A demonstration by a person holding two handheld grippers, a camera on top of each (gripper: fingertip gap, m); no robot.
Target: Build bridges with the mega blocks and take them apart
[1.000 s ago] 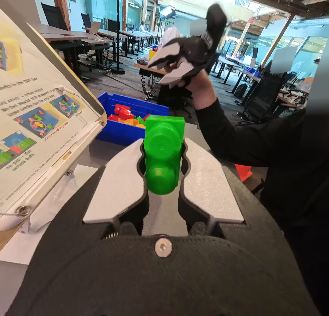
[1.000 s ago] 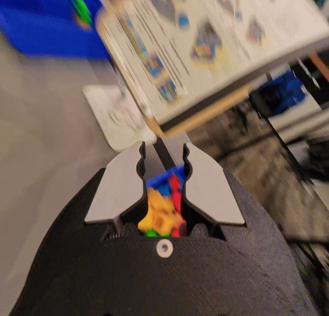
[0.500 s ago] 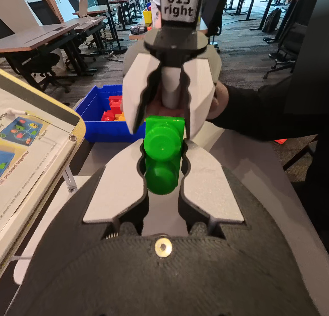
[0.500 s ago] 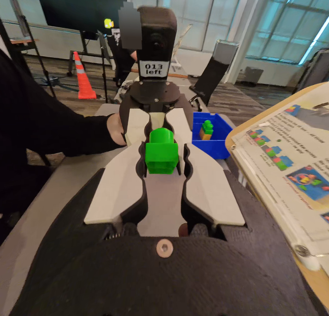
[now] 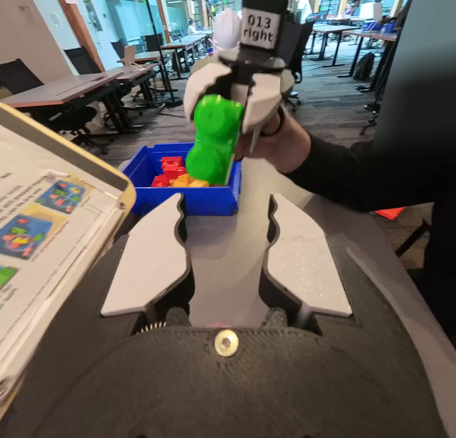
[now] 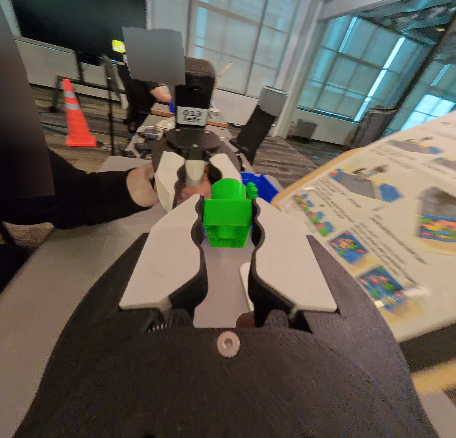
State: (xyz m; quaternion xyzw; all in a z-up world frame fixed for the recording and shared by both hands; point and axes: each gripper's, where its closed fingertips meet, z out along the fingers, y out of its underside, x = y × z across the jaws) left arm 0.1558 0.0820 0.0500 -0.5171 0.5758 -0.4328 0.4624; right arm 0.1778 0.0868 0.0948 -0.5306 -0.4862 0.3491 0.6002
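My right gripper (image 6: pixel 227 210) is shut on a green two-stud block (image 6: pixel 227 219), with both pads pressed on its sides. In the left wrist view the same block (image 5: pixel 213 140) hangs in the right gripper (image 5: pixel 217 115), held above a blue bin. My left gripper (image 5: pixel 225 204) is open with nothing between its fingers; it also shows in the right wrist view (image 6: pixel 195 177), open and facing me just behind the block.
A blue bin (image 5: pixel 197 201) with red and orange blocks stands on the grey table (image 5: pixel 246 229). A second blue bin (image 6: pixel 261 187) holds a small green stack. An instruction board (image 5: pixel 49 229) leans at the left. A person's black sleeve (image 5: pixel 370 169) reaches in from the right. Some 5 centimeters of space lies between my two pairs of fingers.
The green block passed from my left gripper to my right one. The left jaws opened and let it go; the right jaws closed on it and drew it away.
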